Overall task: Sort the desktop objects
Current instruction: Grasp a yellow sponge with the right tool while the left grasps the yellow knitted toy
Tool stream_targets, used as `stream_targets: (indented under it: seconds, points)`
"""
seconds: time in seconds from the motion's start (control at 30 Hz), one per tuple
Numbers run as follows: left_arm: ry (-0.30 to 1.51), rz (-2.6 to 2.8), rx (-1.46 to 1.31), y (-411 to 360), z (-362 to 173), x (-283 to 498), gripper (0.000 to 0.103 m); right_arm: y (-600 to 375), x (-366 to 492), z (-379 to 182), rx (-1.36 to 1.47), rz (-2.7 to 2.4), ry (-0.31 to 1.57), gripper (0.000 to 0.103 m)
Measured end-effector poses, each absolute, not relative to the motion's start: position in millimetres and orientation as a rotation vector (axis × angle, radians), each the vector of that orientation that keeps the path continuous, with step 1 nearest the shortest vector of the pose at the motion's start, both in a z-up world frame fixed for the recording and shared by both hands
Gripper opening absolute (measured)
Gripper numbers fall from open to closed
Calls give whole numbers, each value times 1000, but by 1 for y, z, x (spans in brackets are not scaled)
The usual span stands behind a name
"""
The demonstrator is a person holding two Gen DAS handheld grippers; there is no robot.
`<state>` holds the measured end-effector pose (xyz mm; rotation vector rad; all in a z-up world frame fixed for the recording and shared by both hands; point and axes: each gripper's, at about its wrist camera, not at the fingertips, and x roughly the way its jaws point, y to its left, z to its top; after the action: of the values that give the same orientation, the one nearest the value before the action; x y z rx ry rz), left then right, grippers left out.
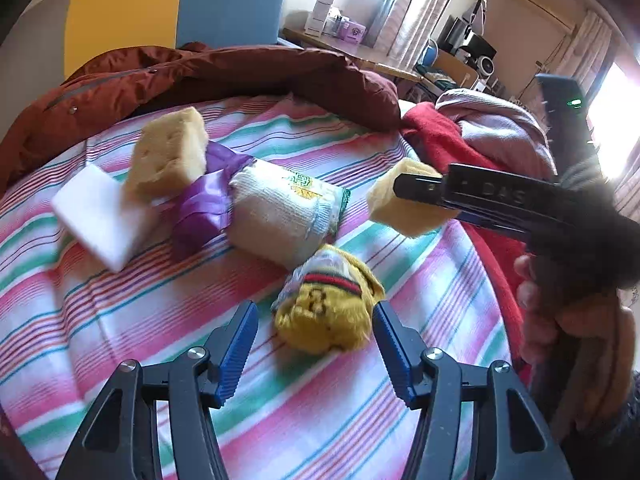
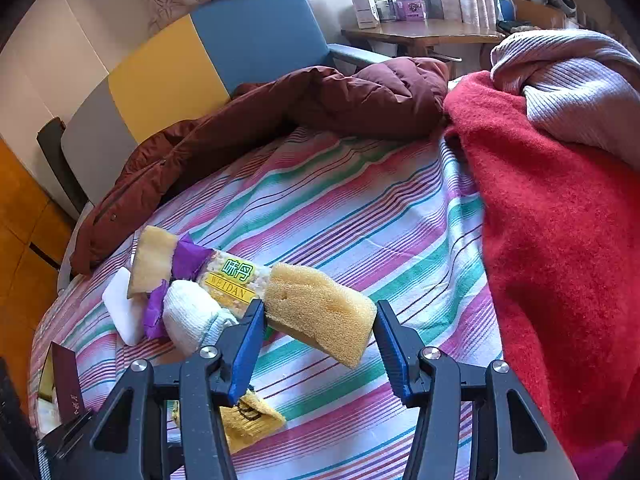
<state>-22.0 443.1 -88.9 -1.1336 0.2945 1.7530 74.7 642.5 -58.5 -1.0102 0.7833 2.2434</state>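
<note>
My left gripper [image 1: 316, 340] is open with a rolled yellow sock [image 1: 326, 314] between its blue pads on the striped cloth [image 1: 120, 320]. My right gripper [image 2: 318, 334] is open around a yellow sponge [image 2: 320, 310]; it shows in the left wrist view [image 1: 404, 208] under the right gripper's finger [image 1: 420, 186]. Further left lie a white rolled sock [image 1: 280, 216], a purple-wrapped snack bar [image 1: 204, 208], a second yellow sponge [image 1: 168, 152] and a white foam block [image 1: 100, 216]. The snack bar [image 2: 236, 280], white sock [image 2: 190, 316] and yellow sock [image 2: 248, 420] also show in the right wrist view.
A dark red jacket [image 1: 200, 76] lies along the far edge. A red blanket [image 2: 560, 240] and a lilac knitted garment [image 2: 572, 88] pile up on the right. A blue and yellow chair [image 2: 208, 52] stands behind. A dark booklet [image 2: 66, 380] lies at the left.
</note>
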Motion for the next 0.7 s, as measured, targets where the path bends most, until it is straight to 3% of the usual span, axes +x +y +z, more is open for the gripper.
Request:
stream_targets:
  seconds: [0.33,0.53,0.7]
  points:
    - [299,1729,-1181,473,-113,-28,60,640,71,-57,-1020,2269,770,55]
    - [335,1761,-1120,467,-112,-18,41,641,70,-59,-1028,2271,758,55]
    - [315,1811,-1104,440,-98,-12,39,637,69,-56,-1022,2306,744,55]
